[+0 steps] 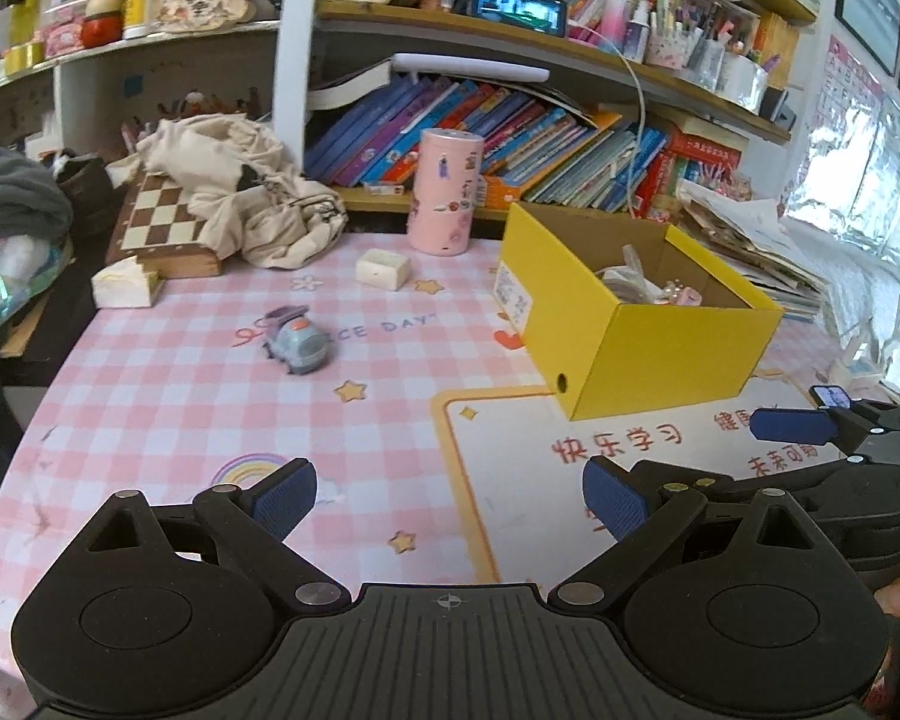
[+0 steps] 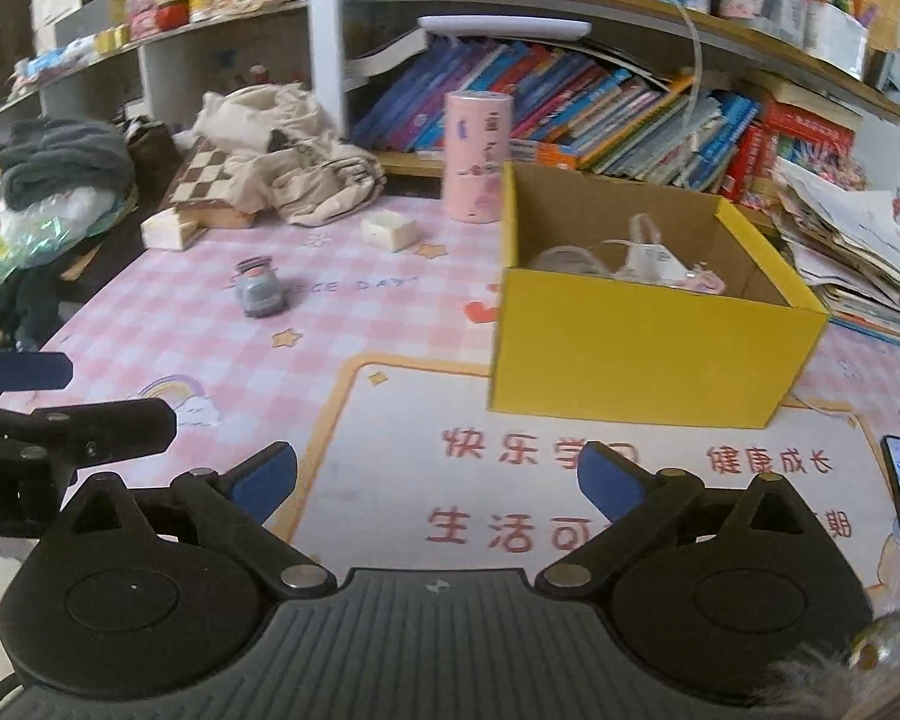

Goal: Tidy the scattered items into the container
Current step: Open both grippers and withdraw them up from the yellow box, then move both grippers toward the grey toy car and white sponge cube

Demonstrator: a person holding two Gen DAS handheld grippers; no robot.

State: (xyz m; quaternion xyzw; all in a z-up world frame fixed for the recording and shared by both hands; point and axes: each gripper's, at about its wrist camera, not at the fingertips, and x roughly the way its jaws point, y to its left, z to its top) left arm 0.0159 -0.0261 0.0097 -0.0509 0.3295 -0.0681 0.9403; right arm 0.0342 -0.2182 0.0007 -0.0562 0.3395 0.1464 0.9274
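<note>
Now | one toy car [image 1: 297, 341] | one yellow box [image 1: 642, 324] | both grippers [image 1: 450, 501] [image 2: 437, 477] released, empty

My desk under a pink checked mat [image 1: 168, 396]; behind it, wooden shelves [image 1: 570, 48] crowded with leaning books [image 2: 600, 102]; daylight from the right.

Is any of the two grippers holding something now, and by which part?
Nothing is held. The left gripper and the right gripper both stand open and empty above the table mat.

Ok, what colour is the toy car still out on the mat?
Grey-blue, with a purplish top; the toy car shows best in the left wrist view.
</note>
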